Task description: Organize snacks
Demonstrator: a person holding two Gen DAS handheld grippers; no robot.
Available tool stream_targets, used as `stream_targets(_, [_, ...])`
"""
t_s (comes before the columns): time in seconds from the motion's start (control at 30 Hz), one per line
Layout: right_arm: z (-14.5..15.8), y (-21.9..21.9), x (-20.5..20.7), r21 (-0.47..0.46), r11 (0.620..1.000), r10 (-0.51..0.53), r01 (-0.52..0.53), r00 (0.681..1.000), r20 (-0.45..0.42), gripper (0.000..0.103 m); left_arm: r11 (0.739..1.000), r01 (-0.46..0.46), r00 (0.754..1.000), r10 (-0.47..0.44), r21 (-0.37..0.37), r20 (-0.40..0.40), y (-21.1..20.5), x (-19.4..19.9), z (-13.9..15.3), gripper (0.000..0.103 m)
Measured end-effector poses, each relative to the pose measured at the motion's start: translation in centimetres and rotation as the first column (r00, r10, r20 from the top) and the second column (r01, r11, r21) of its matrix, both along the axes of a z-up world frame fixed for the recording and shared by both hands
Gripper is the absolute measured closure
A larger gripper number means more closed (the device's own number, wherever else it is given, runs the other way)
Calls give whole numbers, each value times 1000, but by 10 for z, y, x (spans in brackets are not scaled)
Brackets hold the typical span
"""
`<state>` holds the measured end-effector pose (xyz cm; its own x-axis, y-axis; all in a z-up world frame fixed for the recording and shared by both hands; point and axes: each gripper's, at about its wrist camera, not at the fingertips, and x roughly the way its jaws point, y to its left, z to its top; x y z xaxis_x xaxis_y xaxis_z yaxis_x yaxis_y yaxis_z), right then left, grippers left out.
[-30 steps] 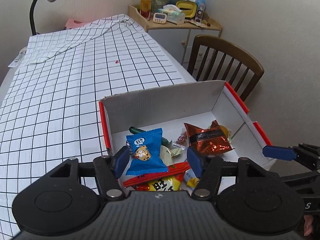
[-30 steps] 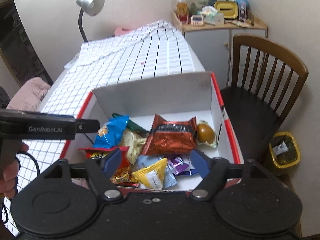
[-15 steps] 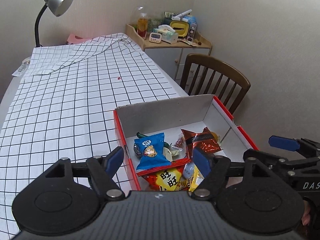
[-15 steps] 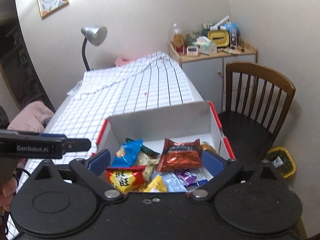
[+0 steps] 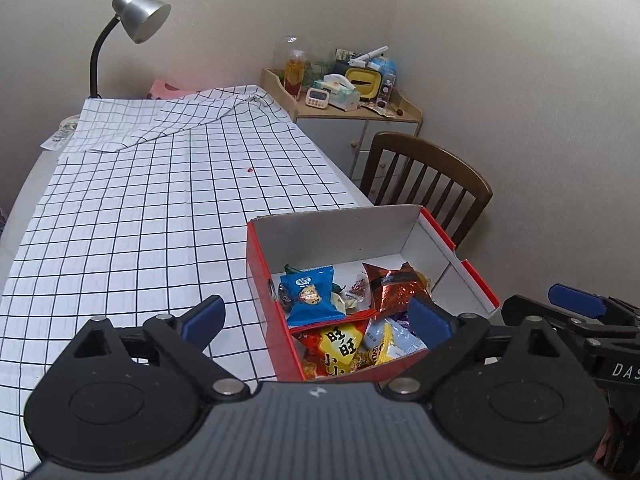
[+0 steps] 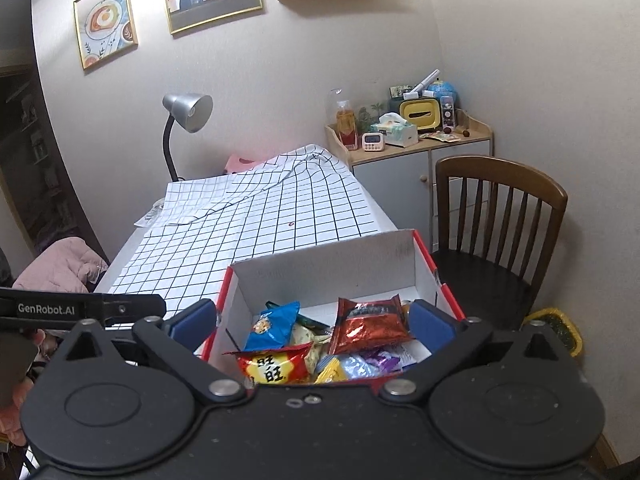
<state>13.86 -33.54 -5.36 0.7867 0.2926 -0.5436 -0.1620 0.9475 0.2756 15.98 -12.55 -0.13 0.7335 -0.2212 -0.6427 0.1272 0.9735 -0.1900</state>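
Red box [image 5: 267, 280] holds mixed snack packets [image 5: 310, 294]; both tongs [image 5: 316, 318] [image 6: 312, 318] hang released, empty.

We see beige walls hung with framed pictures [image 6: 172, 4], a grid-clothed table [image 5: 140, 208], a silver lamp [image 5: 136, 20] far left — and a wooden chair [image 6: 500, 216] beside a cluttered cabinet [image 6: 416, 160].

The left claw [image 5: 316, 318] and right claw [image 6: 312, 320] both hang spread wide, gripping nothing.
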Motion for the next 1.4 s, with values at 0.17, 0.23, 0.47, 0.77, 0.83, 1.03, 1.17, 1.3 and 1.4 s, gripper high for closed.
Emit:
stream_targets(0.17, [4, 1, -10, 14, 999, -40, 40, 999, -1, 0, 1000, -7, 1000, 7, 16, 28, 0, -16, 4, 4])
stream_targets(0.23, [5, 1, -13, 11, 999, -48, 48, 999, 6, 0, 1000, -10, 999, 9, 21, 39, 0, -21, 6, 5])
stream_targets(0.47, [8, 10, -27, -27, 997, -70, 72, 996, 56, 0, 999, -18, 998, 15, 48, 53, -6, -33, 9, 5])
stream_targets(0.77, [8, 15, -35, -32, 995, -88, 91, 993, 81, 0, 997, -47, 997, 44, 57, 56, -8, -44, 8, 5])
stream_targets(0.83, [7, 15, -36, -26, 995, -96, 98, 993, 66, 0, 997, -52, 997, 49, 60, 54, -8, -44, 8, 5])
stream_targets(1.03, [4, 10, -38, -20, 990, -139, 140, 989, 41, 0, 997, -51, 997, 48, 62, 53, -9, -48, 9, 5])
stream_targets(1.17, [5, 12, -40, -37, 988, -146, 147, 988, 44, 0, 997, -46, 998, 43, 60, 56, -9, -50, 10, 5])
stream_targets(1.3, [4, 12, -42, -42, 988, -148, 149, 988, 39, 0, 998, -37, 998, 34, 55, 55, -10, -51, 11, 5])
stream_targets(1.4, [4, 13, -42, -44, 988, -143, 145, 989, 37, 0, 998, -35, 998, 32, 51, 56, -8, -52, 12, 5])
